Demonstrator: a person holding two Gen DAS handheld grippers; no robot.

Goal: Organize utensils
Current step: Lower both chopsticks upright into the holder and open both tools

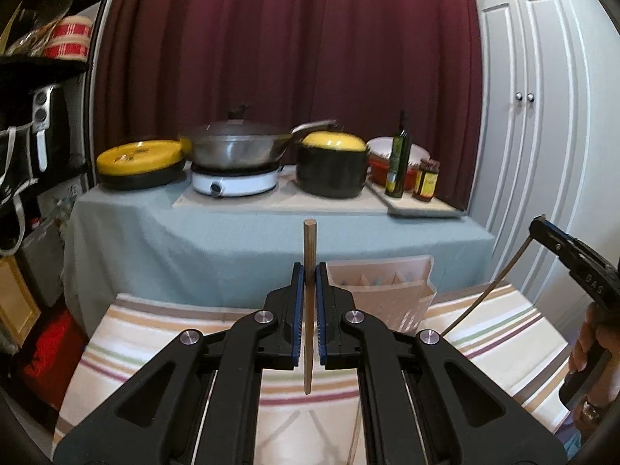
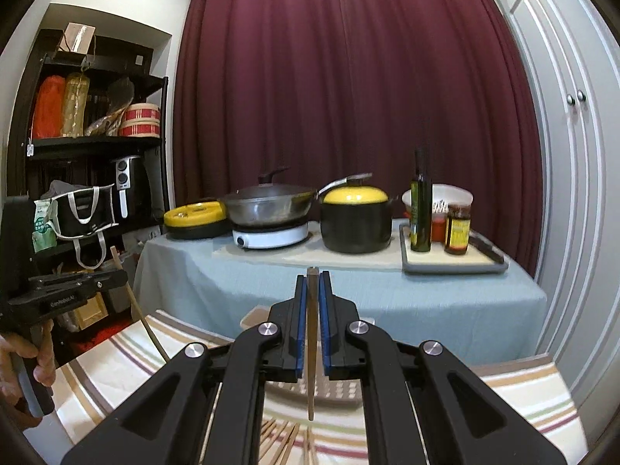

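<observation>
While both chopsticks hang upright and clear of the striped cloth, the scene reads thus, everything placed from the utensil holder.

Left hand-held gripper (image 1: 309, 277): pinching a wooden chopstick (image 1: 309, 248) upright, just left of the utensil holder (image 1: 381, 290) and a little nearer the onlooker.

Right hand-held gripper (image 2: 313, 285): pressed onto a second chopstick (image 2: 312, 352), hanging above the holder, whose slotted side shows beneath it.

Loose chopsticks (image 2: 283, 441): lying on the striped surface (image 2: 515, 399), nearer than the holder.

Step in hand: I judge it the carry, a stick in each gripper and neither yet in a compartment.

Next move: each lower tip wants lining up over an open compartment, then a straight descent before letting go; a tilt could catch a divider.
</observation>
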